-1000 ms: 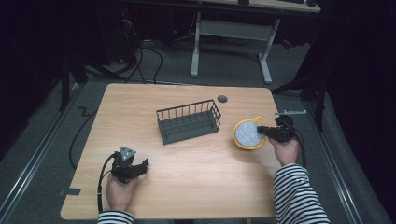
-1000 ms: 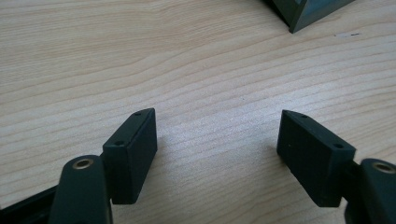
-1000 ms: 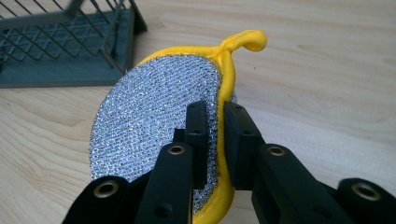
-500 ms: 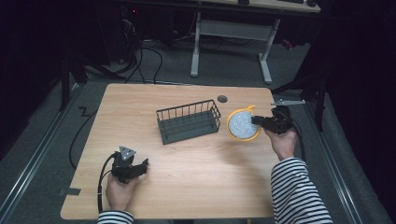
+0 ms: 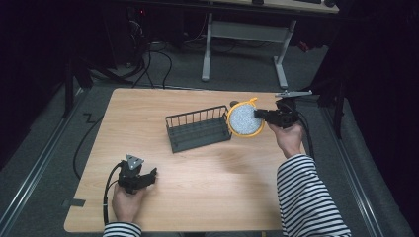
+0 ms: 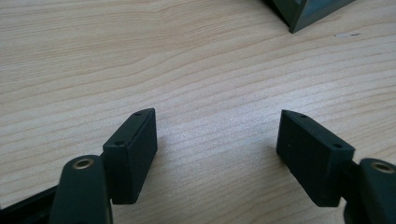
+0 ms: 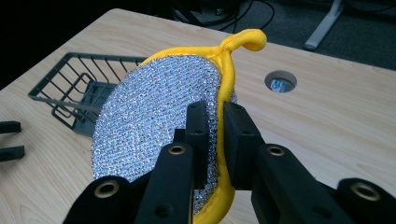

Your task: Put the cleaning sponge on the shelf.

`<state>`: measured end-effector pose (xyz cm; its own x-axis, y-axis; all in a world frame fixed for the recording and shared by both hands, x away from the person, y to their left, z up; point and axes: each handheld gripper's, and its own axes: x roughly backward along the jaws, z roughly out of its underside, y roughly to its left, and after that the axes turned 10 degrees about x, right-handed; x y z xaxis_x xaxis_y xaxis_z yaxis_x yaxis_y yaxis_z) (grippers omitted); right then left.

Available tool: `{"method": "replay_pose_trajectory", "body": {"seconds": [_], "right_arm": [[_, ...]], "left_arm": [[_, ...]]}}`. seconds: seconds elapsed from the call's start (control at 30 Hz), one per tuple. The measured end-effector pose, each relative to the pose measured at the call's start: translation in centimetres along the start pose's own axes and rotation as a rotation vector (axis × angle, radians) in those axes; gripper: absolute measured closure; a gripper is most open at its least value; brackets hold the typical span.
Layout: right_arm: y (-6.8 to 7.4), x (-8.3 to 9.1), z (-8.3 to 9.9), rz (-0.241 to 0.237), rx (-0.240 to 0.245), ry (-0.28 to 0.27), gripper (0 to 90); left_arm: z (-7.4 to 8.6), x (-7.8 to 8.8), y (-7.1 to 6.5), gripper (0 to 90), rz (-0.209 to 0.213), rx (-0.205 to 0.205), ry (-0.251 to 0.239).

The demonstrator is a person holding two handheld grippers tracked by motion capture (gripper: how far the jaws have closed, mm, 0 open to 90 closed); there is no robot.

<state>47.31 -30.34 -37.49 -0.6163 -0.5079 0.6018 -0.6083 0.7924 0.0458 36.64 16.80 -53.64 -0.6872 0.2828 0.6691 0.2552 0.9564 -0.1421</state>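
The right hand-held gripper (image 7: 215, 140) is pinching a round scouring pad (image 7: 159, 126) by its yellow padded rim, jaws closed tight on the edge, and is holding it on edge above the bench (image 5: 207, 197), just beside the right end of the wire basket (image 5: 197, 129). The pad is looking light and soft, its silvery mesh face likely giving under pressure, so the thicker rim is seeming the surest hold; the small loop (image 7: 245, 41) at the top is offering another. The left hand-held gripper (image 6: 217, 154) is resting low on the bench with jaws spread wide, holding nothing.
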Motion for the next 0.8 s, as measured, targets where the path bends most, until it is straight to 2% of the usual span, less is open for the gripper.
{"method": "replay_pose_trajectory", "body": {"seconds": [0.33,0.47,0.57,0.67,0.8], "right_arm": [[0.5,-1.4,-2.2,-0.012,0.017,-0.007,81.4],[0.6,-2.3,-2.7,-0.020,0.014,-0.004,81.4],[0.8,-3.1,-3.3,-0.050,-0.012,-0.020,81.3],[1.1,-3.9,-3.8,-0.062,-0.018,-0.023,81.4],[1.4,-4.7,-4.3,-0.063,-0.009,-0.017,81.4]], "left_arm": [[0.0,0.0,0.0,29.6,0.000,0.000,0.000],[0.0,0.0,0.0,29.6,0.000,0.000,0.000],[0.0,0.0,0.0,29.6,0.000,0.000,0.000],[0.0,0.0,0.0,29.6,0.000,0.000,0.000],[0.0,0.0,0.0,29.6,0.000,0.000,0.000]]}}
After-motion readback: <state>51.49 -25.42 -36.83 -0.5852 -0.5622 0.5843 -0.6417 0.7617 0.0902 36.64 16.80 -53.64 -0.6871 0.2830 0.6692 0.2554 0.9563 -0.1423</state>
